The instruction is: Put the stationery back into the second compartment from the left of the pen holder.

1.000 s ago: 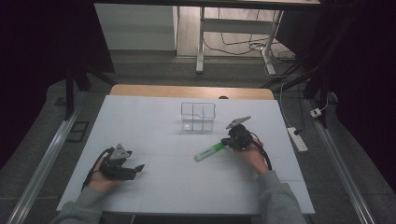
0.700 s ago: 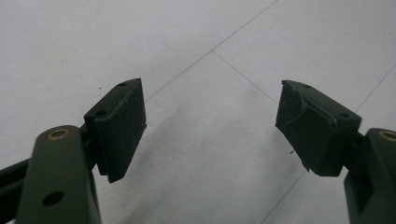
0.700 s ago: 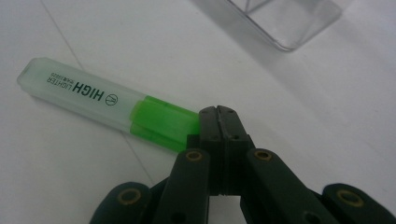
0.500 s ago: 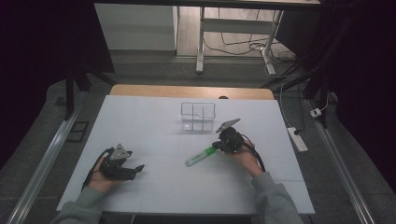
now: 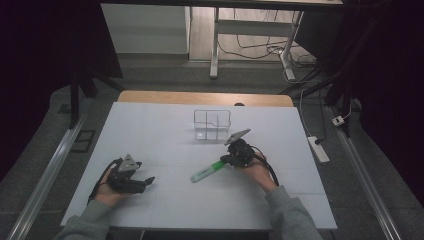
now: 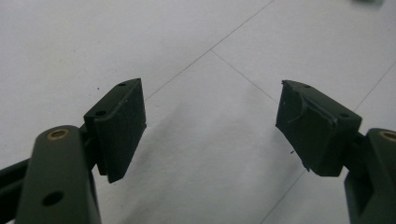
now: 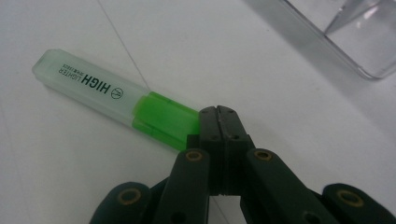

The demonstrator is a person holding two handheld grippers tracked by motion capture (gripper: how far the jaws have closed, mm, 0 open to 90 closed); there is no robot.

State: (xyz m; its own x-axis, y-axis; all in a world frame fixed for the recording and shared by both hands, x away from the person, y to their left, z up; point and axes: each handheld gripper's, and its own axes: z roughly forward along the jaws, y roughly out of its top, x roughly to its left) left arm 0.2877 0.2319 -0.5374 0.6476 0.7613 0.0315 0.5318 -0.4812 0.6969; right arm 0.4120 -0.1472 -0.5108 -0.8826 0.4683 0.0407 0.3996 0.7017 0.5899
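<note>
Left tool (image 5: 142,181) just sits spread wide over bare white surface (image 5: 165,130), nothing in it. Right tool (image 7: 218,115) is clenched fully together, tips touching the green cap end of the highlighter (image 7: 114,105) lying flat near the clear organizer (image 5: 212,125).

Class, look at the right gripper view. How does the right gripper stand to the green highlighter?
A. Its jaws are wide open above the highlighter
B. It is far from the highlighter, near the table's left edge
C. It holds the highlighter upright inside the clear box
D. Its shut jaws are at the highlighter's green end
D: the right gripper has its jaws shut together, their tips at the green end of the highlighter, which lies flat on the table.
</note>
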